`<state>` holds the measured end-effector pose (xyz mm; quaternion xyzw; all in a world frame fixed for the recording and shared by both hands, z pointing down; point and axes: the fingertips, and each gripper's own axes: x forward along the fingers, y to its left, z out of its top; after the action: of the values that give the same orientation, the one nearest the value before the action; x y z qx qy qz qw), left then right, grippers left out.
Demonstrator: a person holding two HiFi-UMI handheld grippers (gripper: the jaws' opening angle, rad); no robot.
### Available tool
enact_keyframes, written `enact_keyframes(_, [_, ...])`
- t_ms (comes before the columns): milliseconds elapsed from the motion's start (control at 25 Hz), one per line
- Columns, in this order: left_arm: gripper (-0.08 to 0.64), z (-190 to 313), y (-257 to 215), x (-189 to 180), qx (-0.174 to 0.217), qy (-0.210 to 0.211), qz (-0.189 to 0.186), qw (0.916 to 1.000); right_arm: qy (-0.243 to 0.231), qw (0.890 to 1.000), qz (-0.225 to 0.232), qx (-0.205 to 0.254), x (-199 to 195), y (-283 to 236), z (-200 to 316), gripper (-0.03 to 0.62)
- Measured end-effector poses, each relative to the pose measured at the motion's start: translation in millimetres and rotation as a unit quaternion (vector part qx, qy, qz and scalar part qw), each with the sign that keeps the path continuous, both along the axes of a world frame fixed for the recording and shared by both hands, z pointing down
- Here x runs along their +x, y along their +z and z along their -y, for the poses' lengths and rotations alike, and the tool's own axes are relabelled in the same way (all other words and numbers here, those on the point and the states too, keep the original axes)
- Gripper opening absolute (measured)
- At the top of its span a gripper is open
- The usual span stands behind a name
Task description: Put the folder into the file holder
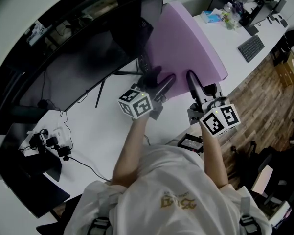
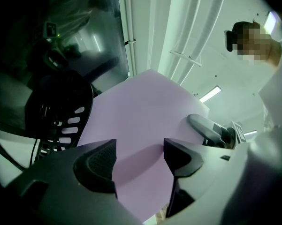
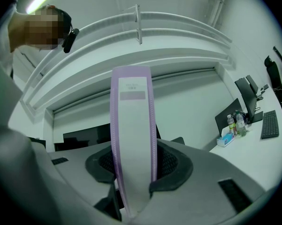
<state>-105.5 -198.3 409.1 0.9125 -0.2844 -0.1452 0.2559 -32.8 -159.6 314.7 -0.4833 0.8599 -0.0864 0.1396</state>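
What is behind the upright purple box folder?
A black slotted file holder and black curved monitor show past the folder's left edge; the white desk directly behind is covered.

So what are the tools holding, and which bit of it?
The right tool is clamped on the thick purple folder, gripping its white-labelled spine. The left tool has its jaws apart and pinches nothing.

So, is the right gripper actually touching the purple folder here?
Touching. The right gripper view shows the right gripper with both jaws pressed against the spine of the folder, with no gap on either side.
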Motion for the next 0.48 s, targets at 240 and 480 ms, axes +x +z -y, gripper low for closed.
enact_keyframes(240, [0.314, 6.0, 3.3, -1.1, -0.01, -0.006, -0.006, 0.9999, 0.0, 1.0, 0.004, 0.001, 0.1, 3.7, 6.2, 0.172])
enact_keyframes(480, [0.313, 10.4, 3.6, -2.2, -0.011, -0.014, -0.016, 0.9997, -0.003, 1.0, 0.007, 0.004, 0.6, 5.0, 10.1, 0.172])
